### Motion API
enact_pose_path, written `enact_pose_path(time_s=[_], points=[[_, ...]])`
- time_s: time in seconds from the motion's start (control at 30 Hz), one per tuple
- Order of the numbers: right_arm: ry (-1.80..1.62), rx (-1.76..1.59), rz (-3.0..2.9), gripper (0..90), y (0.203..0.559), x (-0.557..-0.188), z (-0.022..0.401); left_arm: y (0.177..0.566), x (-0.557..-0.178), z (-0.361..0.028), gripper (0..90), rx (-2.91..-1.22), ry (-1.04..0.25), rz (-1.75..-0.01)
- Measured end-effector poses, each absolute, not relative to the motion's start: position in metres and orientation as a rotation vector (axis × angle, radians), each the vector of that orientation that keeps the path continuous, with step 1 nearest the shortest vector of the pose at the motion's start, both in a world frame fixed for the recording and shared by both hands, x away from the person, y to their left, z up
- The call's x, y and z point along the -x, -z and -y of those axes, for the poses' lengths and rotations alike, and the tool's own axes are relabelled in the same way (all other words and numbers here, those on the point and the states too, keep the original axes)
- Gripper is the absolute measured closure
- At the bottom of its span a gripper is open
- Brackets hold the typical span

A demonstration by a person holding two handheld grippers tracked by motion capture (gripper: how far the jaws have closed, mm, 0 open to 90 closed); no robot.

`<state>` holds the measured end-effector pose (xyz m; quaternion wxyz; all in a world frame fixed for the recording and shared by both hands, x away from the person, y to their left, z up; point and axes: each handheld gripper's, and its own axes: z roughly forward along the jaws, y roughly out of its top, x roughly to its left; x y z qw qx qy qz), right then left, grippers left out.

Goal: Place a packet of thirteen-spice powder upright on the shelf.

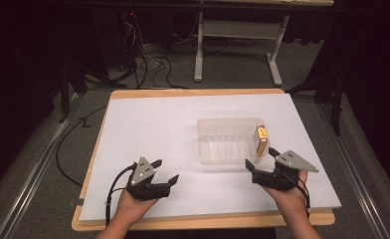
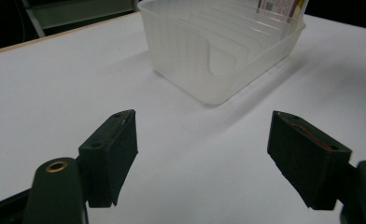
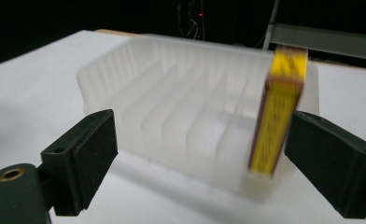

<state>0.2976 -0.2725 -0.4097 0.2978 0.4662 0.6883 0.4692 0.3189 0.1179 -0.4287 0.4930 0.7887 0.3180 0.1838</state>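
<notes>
High view: a translucent slotted plastic tray lies on the white sheet covering the wooden table, right of centre. A yellow box stands on end in the slot at the tray's right end, its long axis near vertical, its top rising above the rim and its narrow yellow edge toward the person. Its print is too small to read.

The right gripper is just in front of the tray's right near corner, with its jaws spread apart and pointing at the tray; nothing is clamped between them. In the right gripper view the yellow box stands close to the right-hand jaw, but the picture is blurred by motion, so whether they touch cannot be made out. The box's lower end is seen through the cloudy tray wall.

The left gripper is near the table's front edge, well apart from the tray, with its jaws parted and empty over the bare sheet. In the left gripper view the tray is cut off at the top edge, and the box appears as a sliver.
</notes>
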Motion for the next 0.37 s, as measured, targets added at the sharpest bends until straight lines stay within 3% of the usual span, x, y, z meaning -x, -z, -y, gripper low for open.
enact_pose_path(time_s=[0.13,0.37], points=[[-1.205,-1.279,-1.918,9.9,0.432,-0.292,0.276,0.430,-0.320,-0.112,24.1,-1.918,-0.434,-0.782],[-1.239,-1.305,-1.783,14.5,0.425,-0.297,0.297,0.430,-0.321,-0.108,23.1,-1.905,-0.431,-0.804]])
